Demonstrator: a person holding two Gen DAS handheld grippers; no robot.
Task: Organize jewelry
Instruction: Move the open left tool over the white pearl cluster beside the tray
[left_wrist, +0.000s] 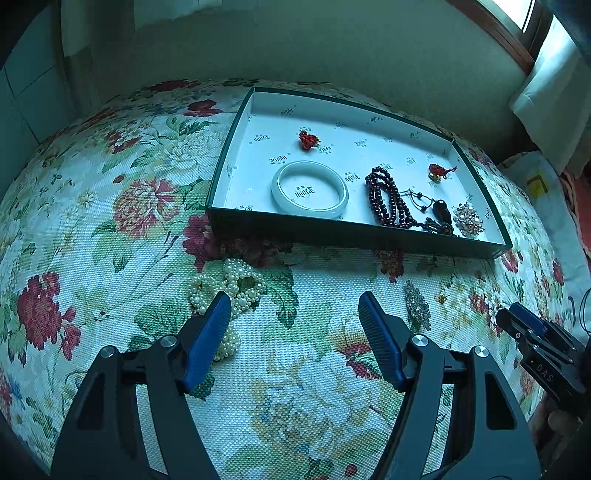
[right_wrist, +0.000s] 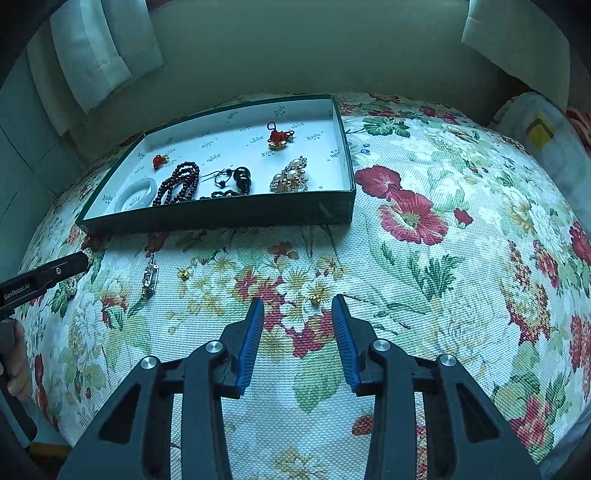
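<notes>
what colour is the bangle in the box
Pale milky white; the bangle shows best in the left wrist view, lying flat in the box.

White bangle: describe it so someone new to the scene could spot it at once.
Find the shallow dark green box with a white printed lining on the floral cloth. The white bangle lies flat by its near wall, left of the dark red bead strand. It is the box's only plain, smooth, solid ring.

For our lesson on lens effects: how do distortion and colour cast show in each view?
Left wrist view: fisheye bends the box's straight edges, teal cast, dark corners, window blown out. Right wrist view: tablecloth bulges like a dome, same teal cast, sharp throughout.
</notes>
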